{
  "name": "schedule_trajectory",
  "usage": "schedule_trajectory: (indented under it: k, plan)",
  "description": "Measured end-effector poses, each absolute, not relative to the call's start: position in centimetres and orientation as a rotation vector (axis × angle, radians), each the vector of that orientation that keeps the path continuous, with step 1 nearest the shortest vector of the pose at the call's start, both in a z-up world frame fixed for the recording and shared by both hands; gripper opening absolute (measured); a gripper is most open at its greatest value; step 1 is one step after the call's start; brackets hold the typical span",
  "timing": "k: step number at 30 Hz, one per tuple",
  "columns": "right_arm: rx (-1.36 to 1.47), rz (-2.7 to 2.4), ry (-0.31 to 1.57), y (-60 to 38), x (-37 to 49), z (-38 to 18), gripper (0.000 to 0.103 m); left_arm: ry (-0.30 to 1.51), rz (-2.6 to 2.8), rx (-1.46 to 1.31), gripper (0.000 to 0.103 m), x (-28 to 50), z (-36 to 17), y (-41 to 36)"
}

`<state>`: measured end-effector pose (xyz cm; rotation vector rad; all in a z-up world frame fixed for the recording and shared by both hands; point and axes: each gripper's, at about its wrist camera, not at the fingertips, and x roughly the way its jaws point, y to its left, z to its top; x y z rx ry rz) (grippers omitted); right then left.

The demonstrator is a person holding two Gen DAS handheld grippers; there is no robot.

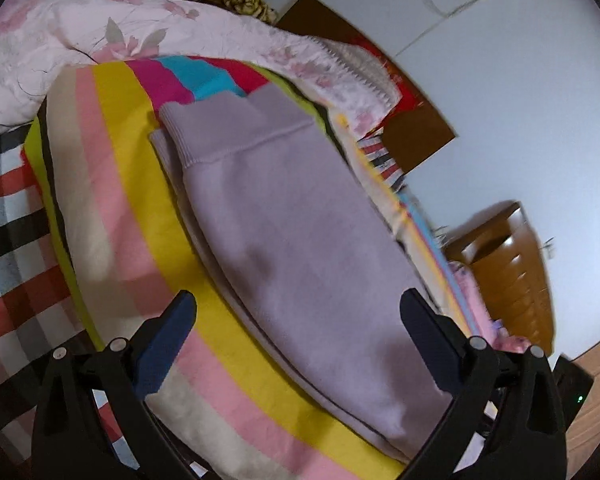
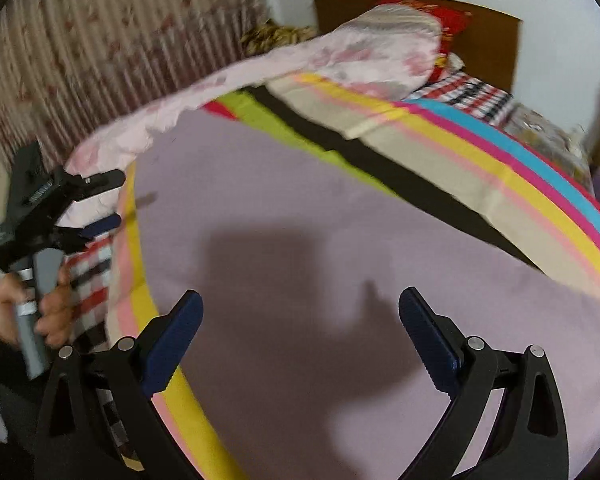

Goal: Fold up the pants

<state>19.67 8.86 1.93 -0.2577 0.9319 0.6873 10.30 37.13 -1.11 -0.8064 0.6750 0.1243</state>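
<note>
Right tongs spread above lilac pants, left tongs level, apart

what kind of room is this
Most likely a bedroom at home. The lilac pants lie on a bed with a striped sheet, a pink floral quilt is bunched behind them, and a wooden headboard stands against the wall.
</note>
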Motion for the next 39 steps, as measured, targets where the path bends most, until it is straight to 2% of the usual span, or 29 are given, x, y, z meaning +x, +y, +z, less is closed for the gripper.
schedule_trajectory:
  k: [3,10,17,20,23,26,29,33,39]
  plan:
    - [-0.308,0.655,0.975,10.1,19.2,-0.4,0.096,0.648,0.11,-0.857,0.101,10.1,-2.0,37.8]
    - [-0.275,0.679,0.933,9.4,18.7,-1.2,0.099,0.551,0.042,-1.072,0.101,8.8,-4.5,42.5]
    - [-0.217,0.741,0.888,9.7,18.1,0.9,0.099,0.62,0.021,-1.037,0.101,10.7,-5.4,42.4]
    - [-0.274,0.683,0.878,12.2,18.8,1.7,0.099,0.619,0.033,-1.03,0.101,11.1,-5.3,42.3]
    - [-0.418,0.686,0.943,16.3,18.9,-0.5,0.099,0.61,0.016,-1.034,0.101,11.1,-4.9,41.8]
    - [-0.401,0.713,0.879,16.4,17.7,-0.5,0.098,0.616,0.0,-1.022,0.101,11.2,-4.8,41.7]
    - [-0.293,0.768,0.932,14.9,18.8,-1.0,0.099,0.61,-0.023,-1.037,0.101,11.6,-5.0,42.3]
    - [-0.319,0.766,0.915,15.1,18.5,-0.9,0.099,0.568,-0.059,-1.125,0.1,11.6,-6.1,43.5]
    - [-0.313,0.763,0.91,15.2,18.3,-0.9,0.099,0.515,-0.08,-1.166,0.092,12.8,-6.4,45.3]
